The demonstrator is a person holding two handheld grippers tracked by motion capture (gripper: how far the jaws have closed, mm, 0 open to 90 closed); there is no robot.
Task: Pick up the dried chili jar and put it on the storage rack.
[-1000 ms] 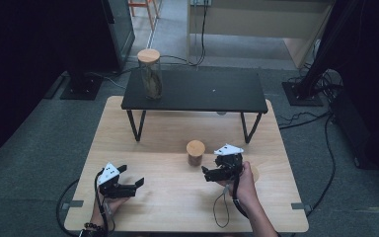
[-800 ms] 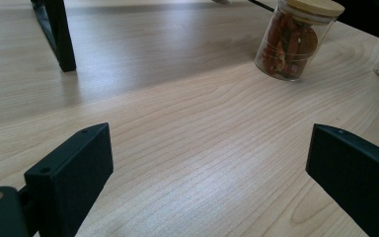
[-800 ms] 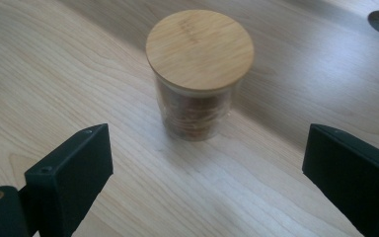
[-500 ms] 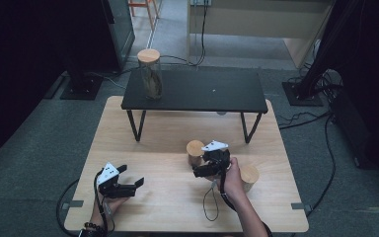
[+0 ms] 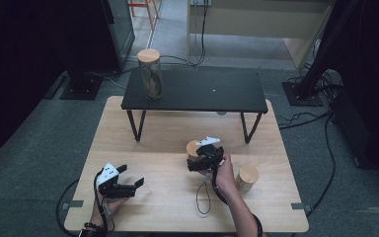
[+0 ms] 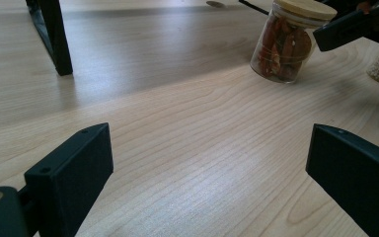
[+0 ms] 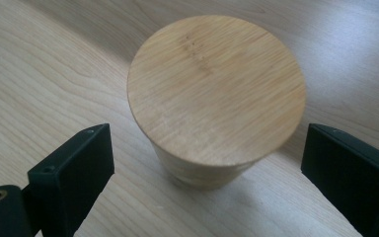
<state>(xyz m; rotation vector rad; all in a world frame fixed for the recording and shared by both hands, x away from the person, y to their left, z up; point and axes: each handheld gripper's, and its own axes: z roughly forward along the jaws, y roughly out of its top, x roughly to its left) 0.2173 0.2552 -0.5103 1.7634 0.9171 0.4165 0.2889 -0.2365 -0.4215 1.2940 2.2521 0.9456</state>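
A small glass jar with a round wooden lid (image 7: 216,89) stands on the wooden table (image 5: 158,148) in front of the black shelf. My right gripper (image 7: 209,148) hovers just over the small jar (image 5: 192,147). Its jaws stand open, one on each side of the lid, and neither touches it. From the left gripper view, this jar (image 6: 286,47) holds reddish-brown pieces. At the table's front left, my left gripper (image 5: 132,177) rests low and open. Nothing lies between the jaws of the left gripper (image 6: 207,163).
A second lidded jar (image 5: 247,178) with pale grains stands right of my right hand. A tall jar (image 5: 150,74) stands on the left end of the black metal shelf (image 5: 202,91). A cable (image 5: 202,197) loops on the table behind the right gripper.
My right gripper has moved left and slightly down to the small jar, uncovering the second jar at the right. The left gripper has stayed in place.
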